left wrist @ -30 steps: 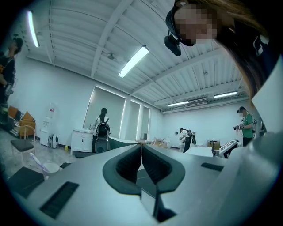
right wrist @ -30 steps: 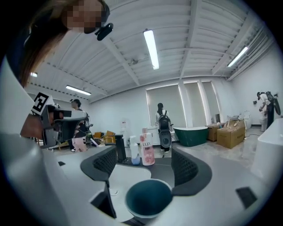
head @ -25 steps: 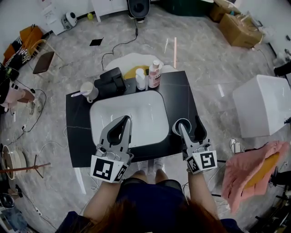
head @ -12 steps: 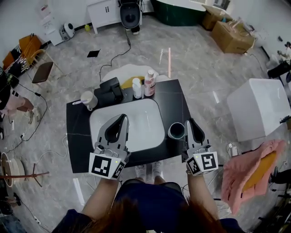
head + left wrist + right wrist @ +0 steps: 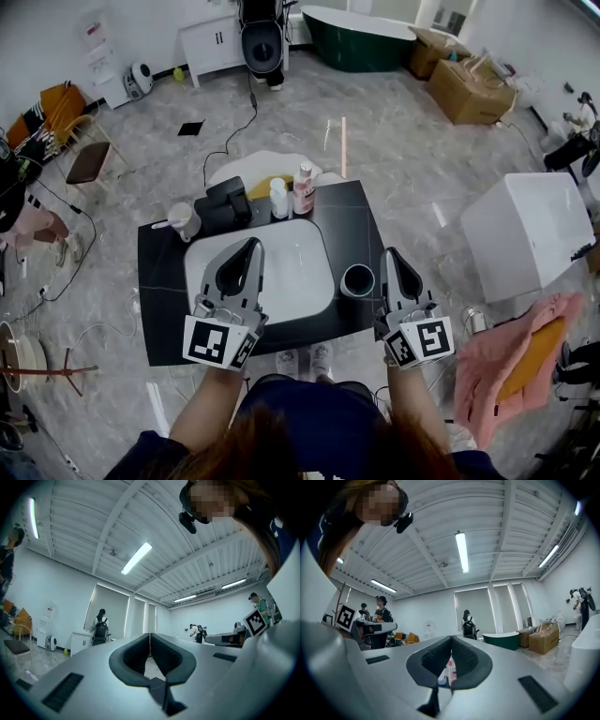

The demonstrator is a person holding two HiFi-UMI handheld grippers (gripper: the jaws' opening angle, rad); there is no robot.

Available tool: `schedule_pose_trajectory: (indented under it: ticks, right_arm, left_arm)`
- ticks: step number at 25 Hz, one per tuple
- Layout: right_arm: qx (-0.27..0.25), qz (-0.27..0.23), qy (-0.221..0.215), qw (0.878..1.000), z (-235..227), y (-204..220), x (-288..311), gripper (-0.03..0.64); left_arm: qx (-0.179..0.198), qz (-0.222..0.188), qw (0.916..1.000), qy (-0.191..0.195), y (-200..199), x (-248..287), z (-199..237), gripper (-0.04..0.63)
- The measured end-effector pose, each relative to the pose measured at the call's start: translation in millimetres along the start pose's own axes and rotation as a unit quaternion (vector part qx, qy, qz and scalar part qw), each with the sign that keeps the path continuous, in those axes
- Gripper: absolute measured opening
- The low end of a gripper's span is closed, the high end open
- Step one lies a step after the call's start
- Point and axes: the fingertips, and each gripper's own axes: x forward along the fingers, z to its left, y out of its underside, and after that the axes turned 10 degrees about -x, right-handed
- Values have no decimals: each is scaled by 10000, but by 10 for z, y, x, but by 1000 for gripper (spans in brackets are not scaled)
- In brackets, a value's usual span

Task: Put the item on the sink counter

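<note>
A dark cup [image 5: 357, 279] with a pale inside stands upright on the black sink counter [image 5: 165, 286], just right of the white basin [image 5: 302, 255]. My right gripper [image 5: 390, 254] hovers beside the cup's right side, apart from it. Its jaws have just closed and nothing is between them. In the right gripper view, the right gripper [image 5: 451, 640] has its tips together, and bottles [image 5: 448, 670] show through the gap lower down. My left gripper [image 5: 251, 246] hangs over the basin, shut and empty. The left gripper view also shows the left gripper [image 5: 149, 635] with its pads touching.
At the counter's back stand a white bottle [image 5: 278, 198], a pink bottle [image 5: 303, 190], a black box [image 5: 225, 204] and a white cup with a brush [image 5: 183, 219]. A white cabinet [image 5: 525, 232] and a pink towel [image 5: 511, 352] are on the right. People stand far off.
My right gripper's jaws, open around the cup a second ago, have shut and drawn back, leaving the cup on the counter. Both grippers have risen above the counter.
</note>
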Motion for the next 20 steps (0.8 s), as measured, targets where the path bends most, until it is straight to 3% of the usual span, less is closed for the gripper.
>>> schedule_pose_trajectory:
  ticks: [8, 20]
  right_arm:
    - [-100, -306, -87, 9994, 2, -411, -1, 17]
    - [-42, -426, -62, 9991, -81, -539, -126, 17]
  left_arm:
    - [79, -125, 9999, 16, -156, 13, -43, 23]
    - [144, -84, 9998, 53, -159, 28, -168, 23]
